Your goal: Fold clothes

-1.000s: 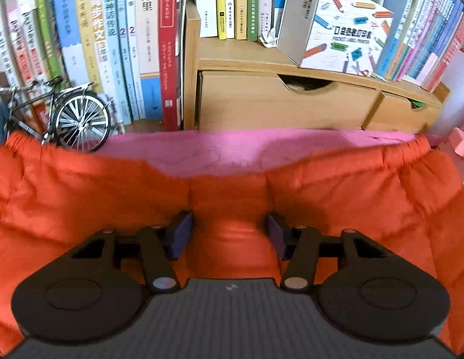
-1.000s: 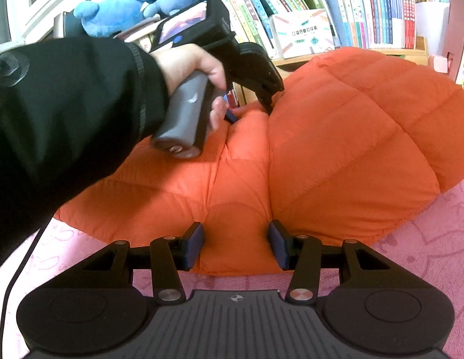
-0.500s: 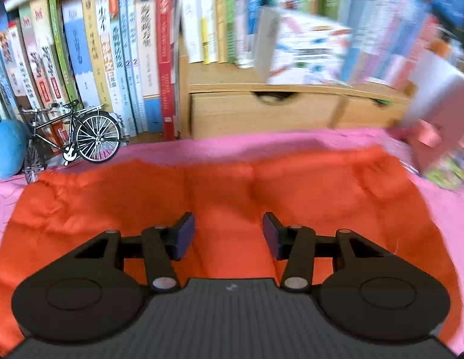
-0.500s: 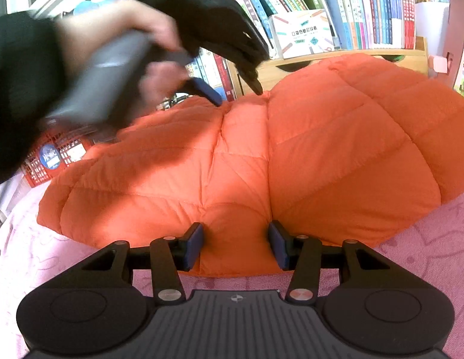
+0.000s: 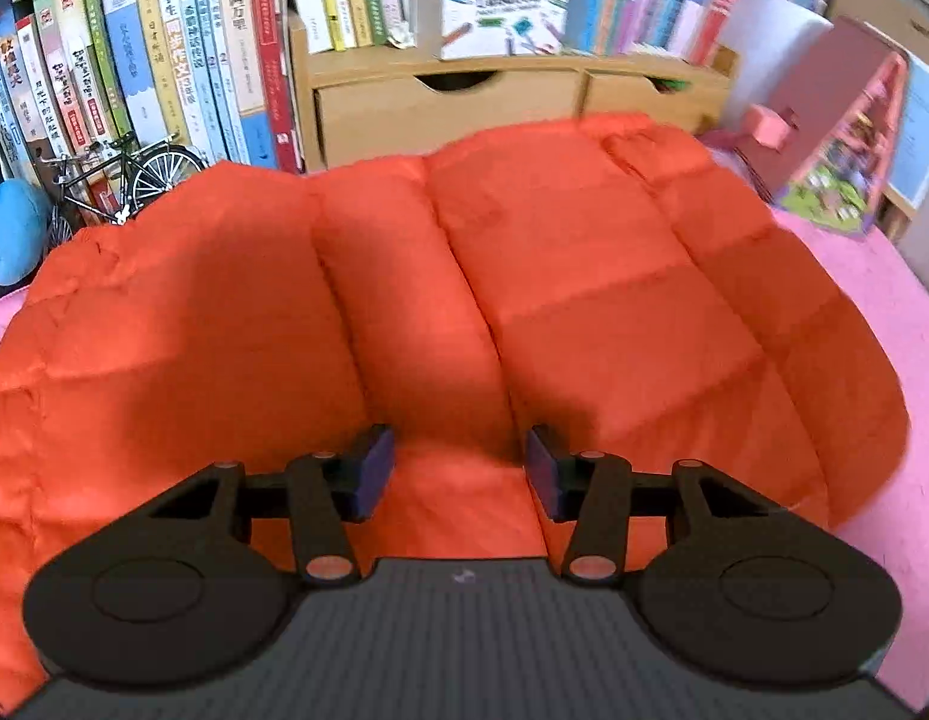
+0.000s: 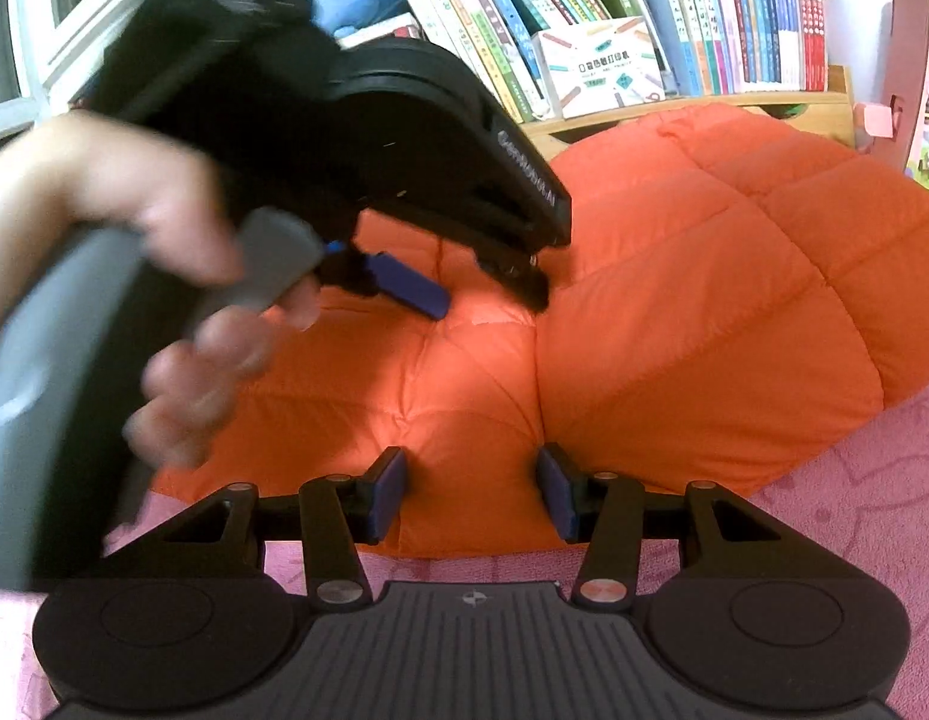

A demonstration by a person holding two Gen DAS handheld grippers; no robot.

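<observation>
An orange quilted puffer jacket (image 5: 584,300) lies bunched on a pink cloth (image 5: 872,312). My left gripper (image 5: 458,474) hovers open just above the jacket's middle, with nothing between its blue pads. In the right wrist view a hand (image 6: 104,192) holds the left gripper (image 6: 470,288) tilted down over the jacket (image 6: 704,300). My right gripper (image 6: 471,492) is open at the jacket's near edge, and the orange fabric bulges between its two fingers. The pink cloth (image 6: 854,510) shows in front of and to the right of the jacket.
A row of books (image 5: 164,60) and a wooden drawer unit (image 5: 464,102) stand close behind the jacket. A model bicycle (image 5: 122,174) and a blue plush (image 5: 8,228) sit at the back left. A pink toy house (image 5: 836,120) stands at the right.
My left gripper has lifted off the jacket's far edge and drawn back toward the near side, staying open. The jacket now lies puffed up. My right gripper has held still.
</observation>
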